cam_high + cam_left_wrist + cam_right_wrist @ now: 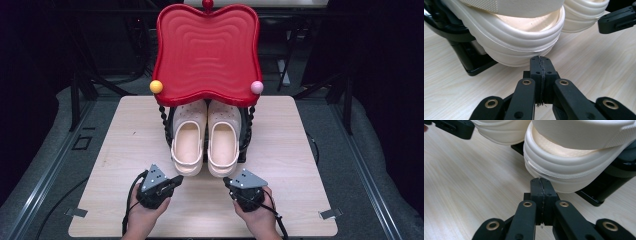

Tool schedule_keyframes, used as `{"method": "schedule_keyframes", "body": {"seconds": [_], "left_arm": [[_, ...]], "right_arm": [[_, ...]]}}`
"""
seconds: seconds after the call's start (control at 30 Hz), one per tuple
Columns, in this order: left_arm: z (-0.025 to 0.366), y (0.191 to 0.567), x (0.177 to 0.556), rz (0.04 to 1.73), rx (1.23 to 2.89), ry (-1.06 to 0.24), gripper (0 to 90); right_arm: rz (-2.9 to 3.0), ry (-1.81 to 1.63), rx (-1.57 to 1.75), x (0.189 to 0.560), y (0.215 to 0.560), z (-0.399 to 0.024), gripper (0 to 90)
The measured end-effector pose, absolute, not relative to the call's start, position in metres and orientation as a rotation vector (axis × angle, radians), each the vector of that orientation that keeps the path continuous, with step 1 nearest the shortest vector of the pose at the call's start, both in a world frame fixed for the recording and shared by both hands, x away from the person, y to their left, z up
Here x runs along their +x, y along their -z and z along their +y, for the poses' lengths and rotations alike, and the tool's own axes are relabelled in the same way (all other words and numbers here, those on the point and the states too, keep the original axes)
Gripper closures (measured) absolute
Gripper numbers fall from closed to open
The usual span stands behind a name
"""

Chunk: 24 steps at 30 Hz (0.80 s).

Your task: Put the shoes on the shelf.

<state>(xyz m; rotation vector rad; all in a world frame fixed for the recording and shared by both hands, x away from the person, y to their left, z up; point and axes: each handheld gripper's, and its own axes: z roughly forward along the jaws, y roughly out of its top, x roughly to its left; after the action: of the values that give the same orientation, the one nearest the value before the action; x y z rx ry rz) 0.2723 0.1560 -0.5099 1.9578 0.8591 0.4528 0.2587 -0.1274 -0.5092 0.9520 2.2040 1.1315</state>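
**Both hand-held grippers at the clog heels, nothing grasped**

Pair of cream clogs sits on the low black rack under the red tray (207, 50), heels toward me and overhanging the worktop (120, 150). Left clog (188, 142) and right clog (223, 142) lie side by side, just touching or nearly so.

My left hand-held gripper (541, 61) is clenched, jaws pressed flat together with nothing between them, tip just under the heel rim of the left clog (524, 47). My right hand-held gripper (541, 182) is the same: clenched on nothing, tip right at the heel of the right clog (574, 170). Whether either tip touches the rubber I cannot tell.

Judgement on the step: I read this as the start of drawing the clogs off the rack.

- Clenched jaws cannot take a heel; part them first, away from the rim.
- Put one jaw inside the heel cup and one outside, on the thick ribbed wall, not the thin strap folded above.
- Seat deep; the wall looks soft and rounded, and a tip-only pinch would likely slip.
- Pull level toward me, so the soles clear the black rack base (477, 68) without dragging it.
- Keep the hands apart, one clog each.
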Motion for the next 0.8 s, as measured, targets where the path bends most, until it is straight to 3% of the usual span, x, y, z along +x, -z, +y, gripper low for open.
{"method": "schedule_keyframes", "body": {"seconds": [0.8], "left_arm": [[0.154, 0.485, 0.307, 0.863, 1.963, -0.497, 89.7]], "right_arm": [[2.140, -1.117, 0.999, 0.292, 0.493, -0.130, 90.0]]}}
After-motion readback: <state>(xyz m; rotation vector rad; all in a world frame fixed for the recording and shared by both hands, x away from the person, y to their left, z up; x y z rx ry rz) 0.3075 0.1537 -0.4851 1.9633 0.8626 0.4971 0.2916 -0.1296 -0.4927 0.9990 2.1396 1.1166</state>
